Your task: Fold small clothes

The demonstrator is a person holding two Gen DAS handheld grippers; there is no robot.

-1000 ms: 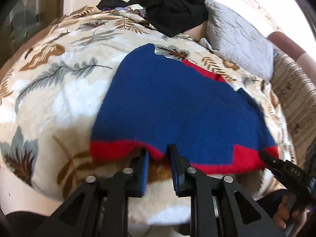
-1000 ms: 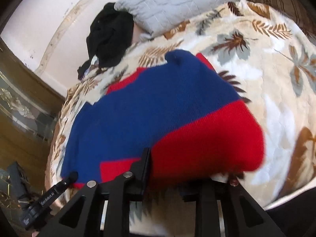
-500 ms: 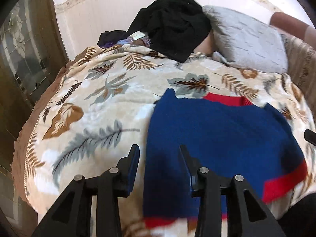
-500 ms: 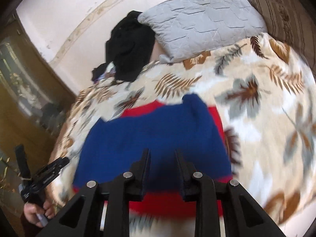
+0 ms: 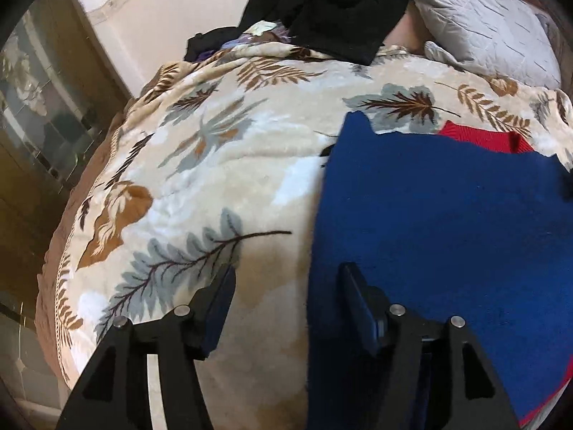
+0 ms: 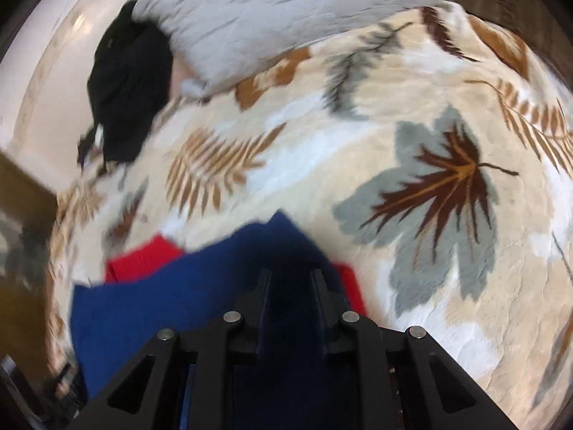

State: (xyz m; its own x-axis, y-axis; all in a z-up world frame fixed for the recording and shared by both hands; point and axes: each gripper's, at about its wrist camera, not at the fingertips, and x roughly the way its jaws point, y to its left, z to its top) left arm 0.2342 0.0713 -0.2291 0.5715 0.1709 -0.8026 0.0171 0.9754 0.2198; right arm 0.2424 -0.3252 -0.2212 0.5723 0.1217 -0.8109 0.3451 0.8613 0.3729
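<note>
A blue knitted garment (image 5: pixel 447 233) with red trim lies folded on the leaf-print blanket (image 5: pixel 215 179); a red strip (image 5: pixel 480 136) shows at its far edge. My left gripper (image 5: pixel 288 283) hovers over the garment's left edge, its jaws opening, and only blanket and the blue edge show in the gap. In the blurred right wrist view the same garment (image 6: pixel 179 304) fills the lower left. There my right gripper (image 6: pixel 292 279) sits near the garment's far corner, jaws narrow and closing, with dark blue fabric filling the gap between them.
A grey quilted pillow (image 5: pixel 483 18) and a heap of black clothes (image 5: pixel 333 7) lie at the head of the bed, against a pale wall. The blanket drops off at the left towards a dark glass-fronted cabinet (image 5: pixel 46 107). Bare blanket (image 6: pixel 447 179) spreads right of the garment.
Both grippers carried the red hem up and over, so the garment now shows mostly blue. The left gripper let go, spread its jaws and shifted to the garment's left edge. The right moved further up the bed.
</note>
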